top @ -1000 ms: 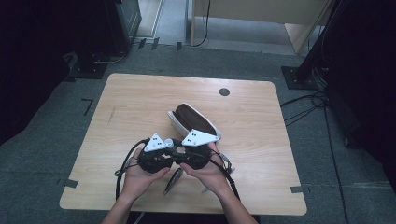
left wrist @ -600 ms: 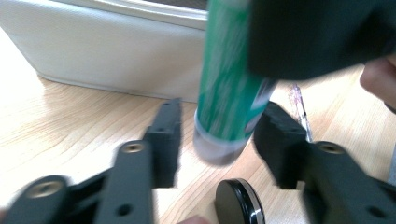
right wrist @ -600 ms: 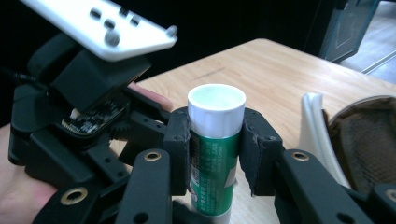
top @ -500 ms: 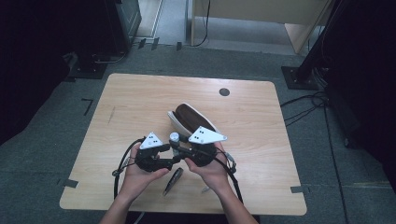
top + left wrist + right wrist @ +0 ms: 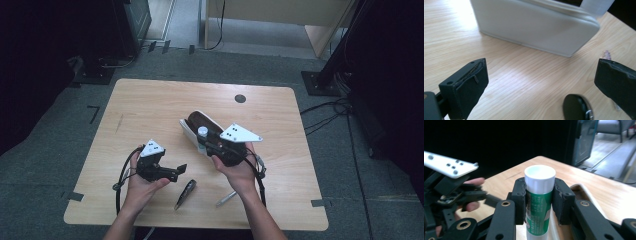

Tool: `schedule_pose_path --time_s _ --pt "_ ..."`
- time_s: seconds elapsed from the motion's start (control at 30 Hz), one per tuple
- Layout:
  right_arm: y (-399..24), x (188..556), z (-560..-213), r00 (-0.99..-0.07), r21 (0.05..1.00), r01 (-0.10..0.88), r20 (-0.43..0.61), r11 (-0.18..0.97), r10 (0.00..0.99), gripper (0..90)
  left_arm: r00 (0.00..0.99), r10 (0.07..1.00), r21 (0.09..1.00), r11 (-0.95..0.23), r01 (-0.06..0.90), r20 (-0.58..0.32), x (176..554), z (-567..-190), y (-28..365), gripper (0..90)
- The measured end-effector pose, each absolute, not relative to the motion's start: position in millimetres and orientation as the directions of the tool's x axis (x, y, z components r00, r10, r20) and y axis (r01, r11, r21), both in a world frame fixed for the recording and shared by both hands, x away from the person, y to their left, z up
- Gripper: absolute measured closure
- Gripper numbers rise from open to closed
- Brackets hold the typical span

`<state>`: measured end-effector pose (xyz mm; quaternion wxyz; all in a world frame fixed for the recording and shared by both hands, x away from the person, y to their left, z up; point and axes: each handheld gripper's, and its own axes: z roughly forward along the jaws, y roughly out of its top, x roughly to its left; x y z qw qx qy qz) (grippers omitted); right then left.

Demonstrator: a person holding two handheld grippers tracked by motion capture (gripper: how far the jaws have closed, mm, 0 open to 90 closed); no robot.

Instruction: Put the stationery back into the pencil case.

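Nearest me on the table (image 5: pixel 125 105) lie two loose things, a black pen (image 5: pixel 185 194) and a silvery pen (image 5: pixel 226 198), both between my forearms near the front edge.

My left gripper (image 5: pixel 179 170) sits low over the wood just left of the black pen. Its jaws have just been opening and now stand wide with nothing between them. In the left gripper view the bare wood shows between the pads (image 5: pixel 471 85), a black round end (image 5: pixel 577 108) pokes in at the bottom, and the white side of the case (image 5: pixel 536 30) stands ahead.

My right gripper (image 5: pixel 201 137) is clamped on a glue stick (image 5: pixel 539 202), pads squeezing its green label, white cap (image 5: pixel 540 178) up and clear above the jaws. So the stick's long axis stands roughly upright, crosswise to the jaws.

Beyond it lies the open case (image 5: pixel 189 131), white outside and dark inside, touching or just under the stick's place in the high view. The stick is already at the case's near end, so I judge my right hand is the one to lower it in; the left is farther off and free. The stick would need tipping to lie along the case's length.
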<state>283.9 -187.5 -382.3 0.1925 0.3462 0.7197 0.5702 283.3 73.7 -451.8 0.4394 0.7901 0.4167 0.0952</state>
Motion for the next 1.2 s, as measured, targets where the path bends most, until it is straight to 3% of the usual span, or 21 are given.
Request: schedule_pose_path --time_s 0.4,0.73,0.93,1.2 --pt "-212 298 -384 -0.618 0.955 0.272 0.076 0.122 0.783 66.4 0.54 0.802 0.77 -0.168 0.616 -0.257 285 -468 119 0.0" --pt "-220 309 -411 -0.582 0.928 0.344 0.09 0.144 0.808 66.4 0.437 0.88 0.747 -0.163 0.645 -0.186 282 -489 153 0.0" --pt "-221 311 -423 -0.583 0.908 0.384 0.094 0.171 0.807 66.2 0.389 0.919 0.71 -0.231 0.665 -0.066 278 -502 163 0.0" --pt "-226 314 -429 -0.579 0.891 0.429 0.148 0.146 0.802 65.8 0.37 0.928 0.687 -0.238 0.686 -0.049 276 -512 170 0.0"
